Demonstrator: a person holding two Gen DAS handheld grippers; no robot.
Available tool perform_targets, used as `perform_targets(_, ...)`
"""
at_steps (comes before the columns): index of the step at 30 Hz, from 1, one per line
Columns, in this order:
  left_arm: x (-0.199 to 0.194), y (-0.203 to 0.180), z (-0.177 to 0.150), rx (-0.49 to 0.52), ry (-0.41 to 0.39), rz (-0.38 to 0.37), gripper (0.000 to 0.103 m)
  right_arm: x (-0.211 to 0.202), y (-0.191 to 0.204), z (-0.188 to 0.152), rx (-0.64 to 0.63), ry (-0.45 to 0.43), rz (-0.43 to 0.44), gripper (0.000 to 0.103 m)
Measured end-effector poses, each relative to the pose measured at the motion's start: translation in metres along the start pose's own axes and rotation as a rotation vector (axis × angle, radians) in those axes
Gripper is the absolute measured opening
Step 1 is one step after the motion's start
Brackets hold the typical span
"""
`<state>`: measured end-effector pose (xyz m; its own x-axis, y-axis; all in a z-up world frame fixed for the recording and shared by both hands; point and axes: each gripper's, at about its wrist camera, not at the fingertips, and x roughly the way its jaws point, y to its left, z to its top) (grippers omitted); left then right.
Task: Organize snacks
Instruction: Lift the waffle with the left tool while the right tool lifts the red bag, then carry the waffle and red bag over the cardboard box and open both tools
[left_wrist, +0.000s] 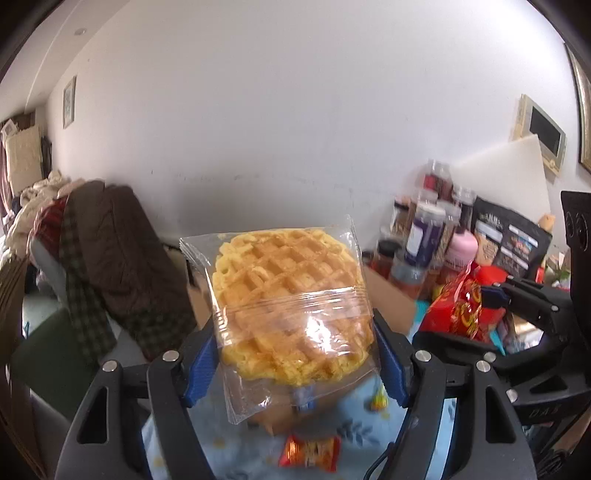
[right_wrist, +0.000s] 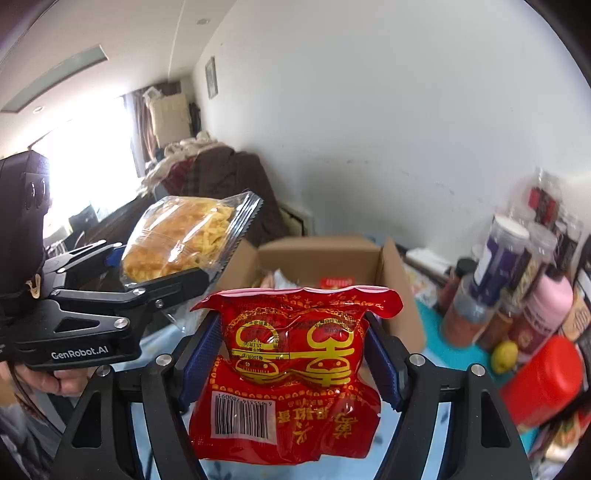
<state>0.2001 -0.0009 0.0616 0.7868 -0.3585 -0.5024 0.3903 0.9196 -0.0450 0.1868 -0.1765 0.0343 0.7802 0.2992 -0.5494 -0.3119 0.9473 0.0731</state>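
Note:
My left gripper (left_wrist: 295, 350) is shut on a clear-wrapped waffle pack (left_wrist: 291, 299), held up in the air; the pack also shows in the right wrist view (right_wrist: 177, 240), left of the box. My right gripper (right_wrist: 295, 354) is shut on a red snack bag with gold print (right_wrist: 291, 373), also lifted; it shows in the left wrist view (left_wrist: 458, 306) at the right. An open cardboard box (right_wrist: 325, 254) stands just beyond both grippers, with some packets inside. A small orange-red snack packet (left_wrist: 310, 452) lies on the blue cloth below the waffle.
Several jars and bottles (right_wrist: 517, 280), a red tub (right_wrist: 543, 380) and a lemon (right_wrist: 504, 356) crowd the right side. A dark printed pouch (left_wrist: 509, 240) stands behind them. A chair piled with clothes (left_wrist: 110, 258) is at the left. A white wall is behind.

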Motion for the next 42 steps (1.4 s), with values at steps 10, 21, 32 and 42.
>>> perform_targets(10, 0.047, 0.012, 0.048, -0.012, -0.066, 0.052, 0.073, 0.039, -0.032, 0.045, 0.041, -0.055, -0.017, 0.074)
perform_targets(21, 0.123, 0.036, 0.055, -0.049, -0.028, 0.117, 0.073, 0.110, -0.055, 0.057, 0.104, -0.018, 0.013, 0.074)
perform_targets(32, 0.188, 0.047, 0.037, -0.061, 0.107, 0.136, 0.073, 0.163, -0.081, 0.047, 0.137, 0.057, 0.010, 0.074)
perform_targets(42, 0.228, 0.041, 0.019, -0.012, 0.257, 0.184, 0.073, 0.191, -0.094, 0.034, 0.163, 0.190, -0.008, 0.075)
